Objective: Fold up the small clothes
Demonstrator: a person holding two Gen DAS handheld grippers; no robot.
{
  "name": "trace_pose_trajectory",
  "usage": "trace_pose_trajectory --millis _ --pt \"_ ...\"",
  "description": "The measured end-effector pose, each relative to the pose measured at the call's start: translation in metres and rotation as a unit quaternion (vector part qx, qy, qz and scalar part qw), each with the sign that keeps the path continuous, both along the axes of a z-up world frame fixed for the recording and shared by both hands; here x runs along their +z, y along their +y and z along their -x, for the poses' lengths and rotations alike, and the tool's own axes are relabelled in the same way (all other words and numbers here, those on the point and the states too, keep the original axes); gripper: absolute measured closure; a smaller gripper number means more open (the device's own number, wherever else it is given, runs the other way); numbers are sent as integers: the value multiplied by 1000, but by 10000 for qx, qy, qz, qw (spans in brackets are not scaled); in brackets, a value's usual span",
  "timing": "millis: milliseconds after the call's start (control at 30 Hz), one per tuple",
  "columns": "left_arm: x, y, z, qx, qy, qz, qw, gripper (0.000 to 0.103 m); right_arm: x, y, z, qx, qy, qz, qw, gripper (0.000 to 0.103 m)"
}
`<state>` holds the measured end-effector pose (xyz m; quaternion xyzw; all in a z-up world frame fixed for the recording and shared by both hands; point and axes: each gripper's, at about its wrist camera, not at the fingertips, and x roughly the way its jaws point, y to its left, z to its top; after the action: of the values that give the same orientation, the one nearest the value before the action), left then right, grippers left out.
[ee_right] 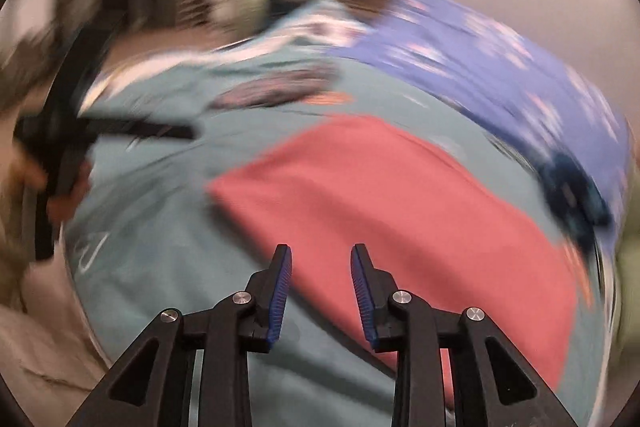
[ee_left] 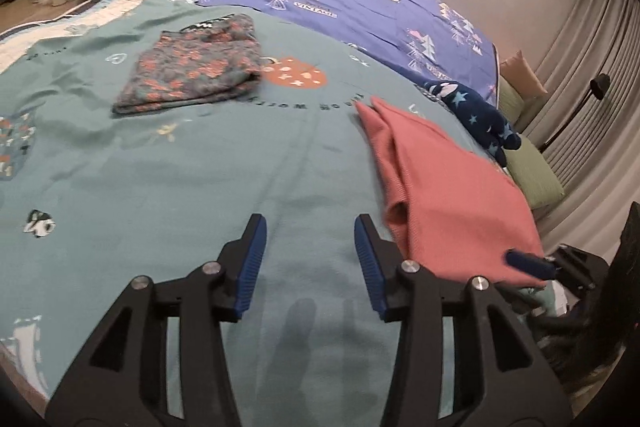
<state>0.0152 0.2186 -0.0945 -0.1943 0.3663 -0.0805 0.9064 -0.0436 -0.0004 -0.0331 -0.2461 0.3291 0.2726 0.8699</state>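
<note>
pink cloth (ee_left: 448,195) right of left tool (ee_left: 308,227)

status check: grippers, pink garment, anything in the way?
Left gripper open, empty, over the sheet. Right gripper open, empty, view blurred. Pink garment partly folded on the bed; floral piece already folded. Star-print item beside it, not blocking.

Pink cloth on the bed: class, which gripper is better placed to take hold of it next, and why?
Probably the right. The right gripper hangs open directly over the pink cloth. The left gripper, also open, points at bare bedspread, with the cloth off to its side.
</note>
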Motion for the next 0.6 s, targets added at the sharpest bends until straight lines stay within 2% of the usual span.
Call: trace_pose_trajectory --millis 133,233,467,533,567,600 --pt "2 11 5 104 -64 -193 9997 55 -25 40 -4 263 -133 557 9980 71" --pt "1 19 3 120 -83 -169 9998 54 -38 57 -12 73 -379 953 9947 71" --pt "-7 25 -17 63 99 -28 9999 50 -48 93 -30 -105 -941 1111 9893 71" --pt "-6 24 -21 16 105 17 9999 49 -48 98 -35 -179 -921 1003 9905 78" --pt "-4 23 -25 -37 102 53 9999 47 -46 98 -37 -224 -826 905 9922 97" --pt "-2 22 -29 -79 90 90 9999 46 -41 95 -36 -320 -726 743 9941 97"
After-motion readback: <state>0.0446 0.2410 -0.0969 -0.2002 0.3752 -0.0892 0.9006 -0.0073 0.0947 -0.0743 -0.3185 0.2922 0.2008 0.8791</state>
